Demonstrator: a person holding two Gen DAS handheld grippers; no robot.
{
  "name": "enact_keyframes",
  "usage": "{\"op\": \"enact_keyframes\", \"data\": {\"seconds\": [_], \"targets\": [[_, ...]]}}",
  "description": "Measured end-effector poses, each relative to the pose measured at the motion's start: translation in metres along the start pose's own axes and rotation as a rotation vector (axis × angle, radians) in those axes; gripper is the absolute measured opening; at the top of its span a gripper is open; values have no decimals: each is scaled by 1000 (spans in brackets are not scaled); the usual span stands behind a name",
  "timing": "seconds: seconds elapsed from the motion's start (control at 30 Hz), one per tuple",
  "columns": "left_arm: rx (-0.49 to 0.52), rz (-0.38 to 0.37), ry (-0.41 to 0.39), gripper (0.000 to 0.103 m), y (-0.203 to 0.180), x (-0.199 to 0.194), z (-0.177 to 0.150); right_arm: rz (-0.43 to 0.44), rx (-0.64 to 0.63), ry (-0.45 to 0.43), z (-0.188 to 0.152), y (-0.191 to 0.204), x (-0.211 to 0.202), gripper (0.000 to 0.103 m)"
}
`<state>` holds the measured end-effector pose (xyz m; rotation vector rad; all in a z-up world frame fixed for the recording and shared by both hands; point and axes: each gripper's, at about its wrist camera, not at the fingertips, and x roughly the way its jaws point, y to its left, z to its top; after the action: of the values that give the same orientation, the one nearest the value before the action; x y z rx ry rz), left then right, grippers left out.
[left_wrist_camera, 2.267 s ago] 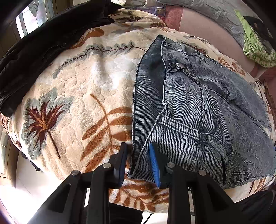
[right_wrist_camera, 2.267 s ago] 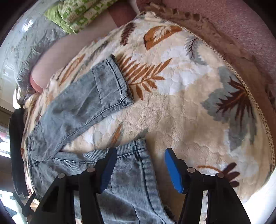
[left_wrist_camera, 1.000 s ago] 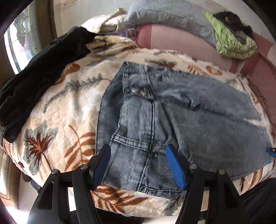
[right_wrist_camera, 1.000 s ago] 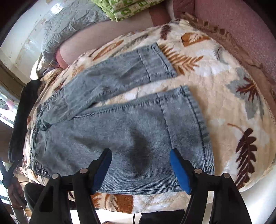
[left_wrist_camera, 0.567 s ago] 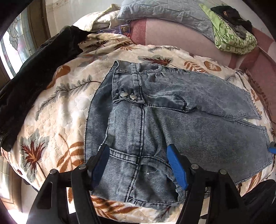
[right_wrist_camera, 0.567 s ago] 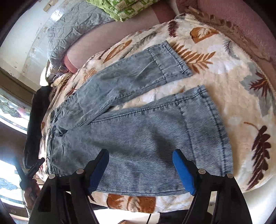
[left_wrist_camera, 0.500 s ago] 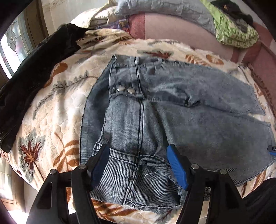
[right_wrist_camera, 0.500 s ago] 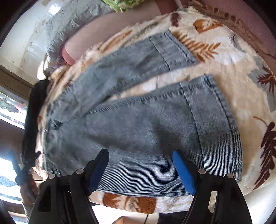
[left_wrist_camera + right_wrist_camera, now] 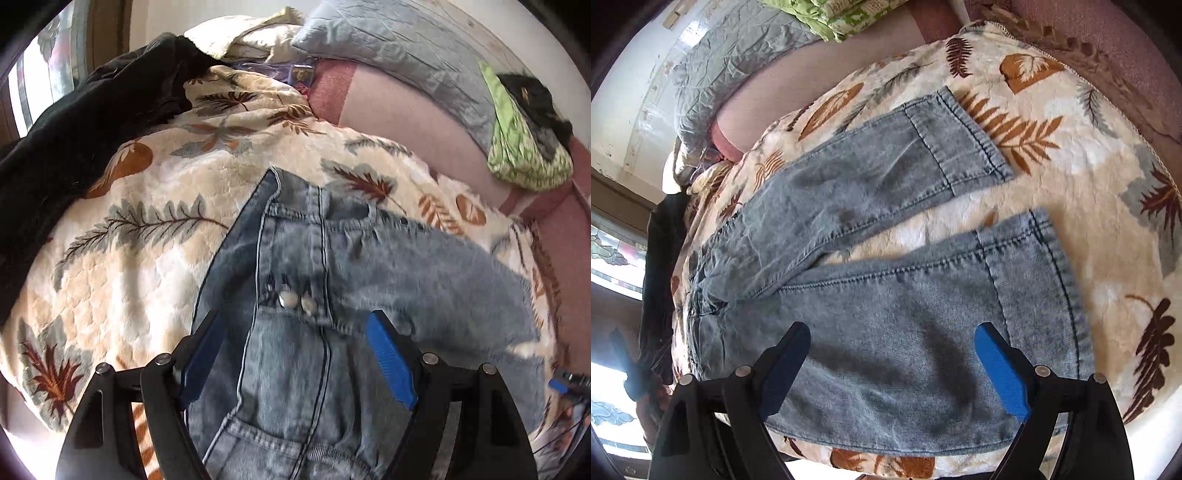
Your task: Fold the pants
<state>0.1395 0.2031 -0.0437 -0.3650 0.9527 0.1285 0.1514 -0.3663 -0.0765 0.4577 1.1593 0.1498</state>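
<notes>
Light blue denim pants [image 9: 886,306] lie flat and spread on a cream leaf-print blanket [image 9: 1052,122], legs apart in a V. The far leg [image 9: 886,173] and near leg [image 9: 960,314] end in hems at the right. In the left wrist view the waistband with two metal buttons [image 9: 295,299] lies just ahead of my left gripper [image 9: 299,354], which is open and empty above the waist. My right gripper [image 9: 894,365] is open and empty above the near leg.
A black garment [image 9: 74,122] lies at the blanket's left edge. A grey pillow [image 9: 399,48] and a green folded cloth [image 9: 524,147] rest on the pink sofa back [image 9: 406,110]. The blanket's front edge drops off just below both grippers.
Both grippers let go of the pants earlier and have stayed open. The left gripper has moved forward over the waistband toward the buttons. The right gripper has shifted slightly over the near leg.
</notes>
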Motion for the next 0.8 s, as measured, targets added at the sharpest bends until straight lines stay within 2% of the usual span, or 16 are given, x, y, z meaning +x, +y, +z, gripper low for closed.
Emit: {"op": "enact_keyframes", "data": {"seconds": [0.07,0.2,0.3,0.37,0.43,0.57,0.67,0.73,0.8], "targets": [[-43,-2,13,80,4,18,29,-1,-15,-16,15,1,-3,92],[-53,-4,34,79,3,56,76,-20,-28,-44,58,3,-2,92],[-82,2,38,75,3,84,103,-33,-21,-70,99,1,4,92],[-112,18,55,63,6,101,114,-53,1,-73,128,-4,13,92],[-117,32,87,48,7,117,120,-75,15,-81,157,-9,23,92],[-109,55,97,46,7,134,122,-115,63,-84,203,-27,49,91],[-86,77,97,40,7,141,122,-105,61,-44,225,-31,75,80],[-74,91,110,27,8,147,124,-118,33,-13,231,-27,92,70],[-63,101,116,22,7,152,127,-149,13,10,235,-23,107,66]]}}
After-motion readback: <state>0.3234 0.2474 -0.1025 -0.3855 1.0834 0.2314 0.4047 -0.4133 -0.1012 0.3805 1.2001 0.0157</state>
